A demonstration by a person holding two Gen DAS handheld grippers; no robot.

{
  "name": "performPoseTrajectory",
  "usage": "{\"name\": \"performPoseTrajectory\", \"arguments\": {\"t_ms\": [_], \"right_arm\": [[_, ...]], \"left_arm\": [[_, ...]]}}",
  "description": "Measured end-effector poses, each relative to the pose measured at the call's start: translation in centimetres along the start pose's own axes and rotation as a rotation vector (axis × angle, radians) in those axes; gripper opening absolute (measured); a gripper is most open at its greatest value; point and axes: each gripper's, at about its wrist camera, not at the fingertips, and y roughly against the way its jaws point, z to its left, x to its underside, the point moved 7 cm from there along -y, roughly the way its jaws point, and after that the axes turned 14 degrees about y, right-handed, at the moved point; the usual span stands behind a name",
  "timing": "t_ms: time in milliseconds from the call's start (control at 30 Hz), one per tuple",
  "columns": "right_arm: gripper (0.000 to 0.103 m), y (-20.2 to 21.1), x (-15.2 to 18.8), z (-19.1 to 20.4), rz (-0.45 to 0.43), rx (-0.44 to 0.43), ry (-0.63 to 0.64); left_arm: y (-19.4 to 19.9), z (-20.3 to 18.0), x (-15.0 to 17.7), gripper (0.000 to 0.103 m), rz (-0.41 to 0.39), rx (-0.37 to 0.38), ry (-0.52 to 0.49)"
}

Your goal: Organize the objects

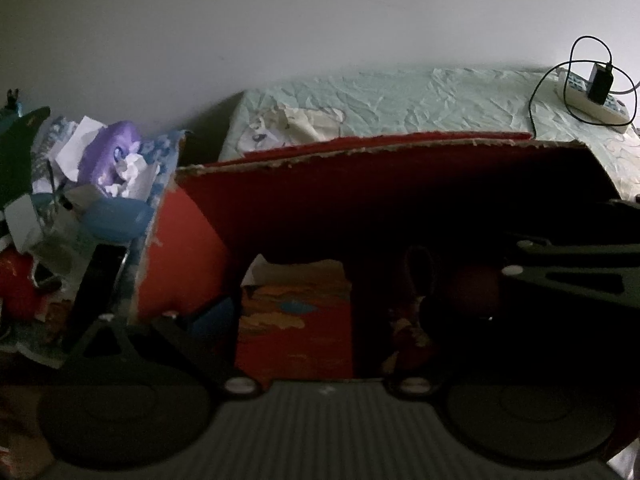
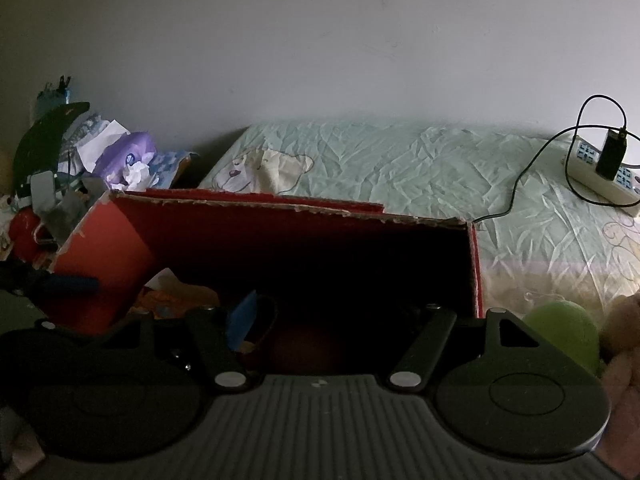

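Dim light is falling on a plain white wall point(image 2: 320, 40); a bed point(image 2: 400, 168) with crinkled pale-green sheet is sitting against it.

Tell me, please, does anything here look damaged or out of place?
Yes: the red cardboard box has a ragged, torn top edge showing raw brown board. Left of it, a heap of crumpled papers and packets looks untidy. Nothing appears spilled.
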Motion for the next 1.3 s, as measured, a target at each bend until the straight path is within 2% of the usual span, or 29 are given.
{"name": "performPoseTrajectory", "arguments": {"t_ms": [367,500,567,800,900,1067,1133,1233,1300], "right_arm": [[0.07,0.0,0.0,0.0,-0.003,0.001,-0.003],[0.065,0.7,0.2,-0.4,-0.042,0.005,-0.032],[0.065,1.0,0.2,-0.5,-0.059,-0.01,-0.044],[0.06,1.2,0.1,0.0,-0.054,-0.016,-0.024],[0.06,1.0,0.1,0.0,-0.036,-0.004,-0.017],[0.061,0.5,0.2,-0.2,-0.008,0.024,-0.031],[0.061,0.5,0.2,-0.1,-0.01,0.028,-0.024],[0.062,0.7,0.3,-0.2,-0.036,0.006,-0.032],[0.063,1.3,0.4,-0.7,-0.093,-0.039,-0.074]], "left_arm": [[0.0,0.1,0.0,0.1,0.006,-0.004,0.006],[0.0,0.3,-0.3,0.1,0.01,0.004,0.01],[0.0,0.5,-0.4,0.1,-0.006,-0.019,0.001],[-0.7,1.0,-0.7,0.101,-0.002,-0.017,0.001],[-1.4,0.9,-0.8,0.1,0.004,-0.042,-0.006],[-1.6,1.0,-0.8,0.1,0.014,-0.017,0.001],[-1.7,0.9,-0.8,0.1,0.011,-0.03,-0.007],[-1.7,1.0,-0.9,0.1,0.001,-0.046,-0.005],[-1.7,1.1,-0.9,0.1,-0.002,-0.043,0.005]]}}
